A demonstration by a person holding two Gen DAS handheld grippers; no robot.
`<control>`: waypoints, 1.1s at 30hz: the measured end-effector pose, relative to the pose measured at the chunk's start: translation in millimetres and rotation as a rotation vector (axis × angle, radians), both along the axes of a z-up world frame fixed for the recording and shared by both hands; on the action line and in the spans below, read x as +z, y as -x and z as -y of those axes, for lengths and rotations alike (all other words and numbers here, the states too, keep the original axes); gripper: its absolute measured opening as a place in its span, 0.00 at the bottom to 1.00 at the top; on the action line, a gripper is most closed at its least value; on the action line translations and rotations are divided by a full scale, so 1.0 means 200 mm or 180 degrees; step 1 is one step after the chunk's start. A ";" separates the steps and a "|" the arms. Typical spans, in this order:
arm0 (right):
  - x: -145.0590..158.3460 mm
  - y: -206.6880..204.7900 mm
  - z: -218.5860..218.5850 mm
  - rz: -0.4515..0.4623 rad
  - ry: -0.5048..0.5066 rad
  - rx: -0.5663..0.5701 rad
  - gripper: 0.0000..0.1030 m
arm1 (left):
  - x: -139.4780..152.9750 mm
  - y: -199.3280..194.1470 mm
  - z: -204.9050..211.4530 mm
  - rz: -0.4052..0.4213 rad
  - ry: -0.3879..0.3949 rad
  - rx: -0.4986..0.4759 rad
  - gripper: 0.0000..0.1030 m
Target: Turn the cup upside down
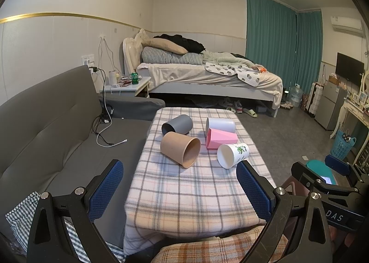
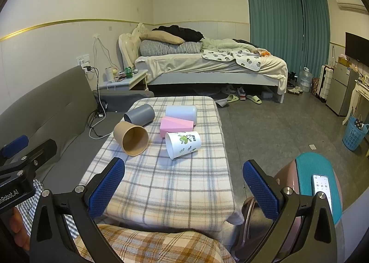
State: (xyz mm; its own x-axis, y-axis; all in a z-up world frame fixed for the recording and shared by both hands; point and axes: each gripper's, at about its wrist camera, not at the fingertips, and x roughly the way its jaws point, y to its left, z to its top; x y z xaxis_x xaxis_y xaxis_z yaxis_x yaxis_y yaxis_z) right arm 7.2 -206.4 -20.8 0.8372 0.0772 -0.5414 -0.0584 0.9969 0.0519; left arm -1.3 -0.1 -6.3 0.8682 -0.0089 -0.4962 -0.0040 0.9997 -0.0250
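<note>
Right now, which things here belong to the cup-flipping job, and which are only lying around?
For the job, all lying on their sides on the checked tablecloth:
brown paper cup
dark grey plastic cup
pale white plastic cup
pink angular cup
white paper cup with green print

Lying about:
green can on the nightstand
white charging cable on the grey sofa
phone

Five cups lie on their sides at frame centre on a plaid-covered table; a grey sofa sits left, a bed behind.
</note>
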 end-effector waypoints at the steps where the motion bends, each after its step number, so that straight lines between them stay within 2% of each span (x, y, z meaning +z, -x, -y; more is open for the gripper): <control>1: 0.00 0.00 0.00 0.0000 0.0001 -0.0001 1.00 | 0.00 0.00 0.00 -0.0003 -0.0001 0.0001 0.98; 33: -0.02 -0.01 -0.01 -0.0039 -0.0016 -0.0002 1.00 | -0.01 0.00 -0.01 -0.0012 -0.0004 0.0003 0.98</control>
